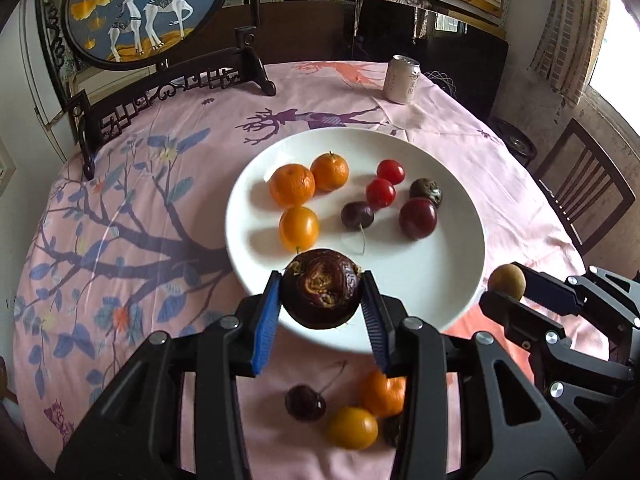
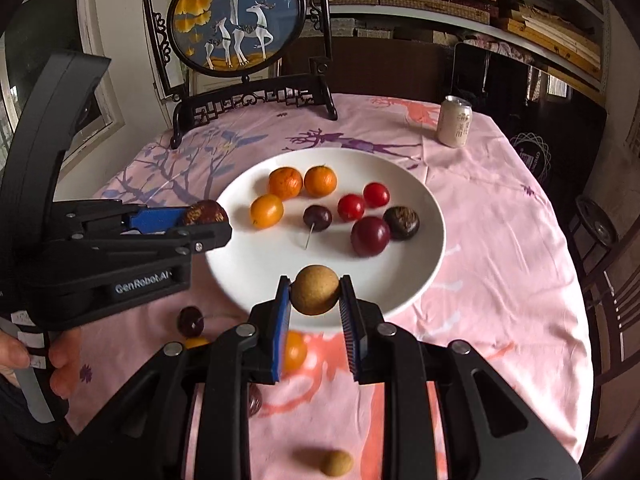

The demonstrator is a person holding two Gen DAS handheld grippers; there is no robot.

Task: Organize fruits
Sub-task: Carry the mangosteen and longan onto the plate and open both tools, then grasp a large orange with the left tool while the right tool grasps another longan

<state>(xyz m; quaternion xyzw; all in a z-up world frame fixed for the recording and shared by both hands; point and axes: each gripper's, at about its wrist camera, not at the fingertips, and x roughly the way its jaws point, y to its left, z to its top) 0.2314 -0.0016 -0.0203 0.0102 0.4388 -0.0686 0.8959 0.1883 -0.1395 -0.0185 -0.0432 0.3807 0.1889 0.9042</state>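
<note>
A white plate [image 1: 440, 280] [image 2: 256, 264] holds several fruits: tangerines [image 1: 292, 185], a yellow tomato [image 1: 299, 228], red cherry tomatoes [image 1: 381, 193], a cherry [image 1: 357, 216], a plum [image 1: 417, 218] and a dark wrinkled fruit [image 1: 426, 191]. My left gripper [image 1: 322, 300] [image 2: 208, 220] is shut on a dark wrinkled passion fruit [image 1: 321, 288] [image 2: 206, 213] above the plate's near edge. My right gripper [image 2: 315, 304] [image 1: 510, 286] is shut on a tan round longan [image 2: 315, 289] [image 1: 507, 281] over the plate's near rim.
On the pink cloth near me lie a cherry [image 1: 305, 402], a tangerine [image 1: 383, 394], a yellow tomato [image 1: 352, 428] and another longan [image 2: 337, 463]. A drink can [image 1: 401, 79] stands at the far right; a framed deer screen [image 1: 148, 12] at the far left. A chair [image 1: 584, 196] is beside the table.
</note>
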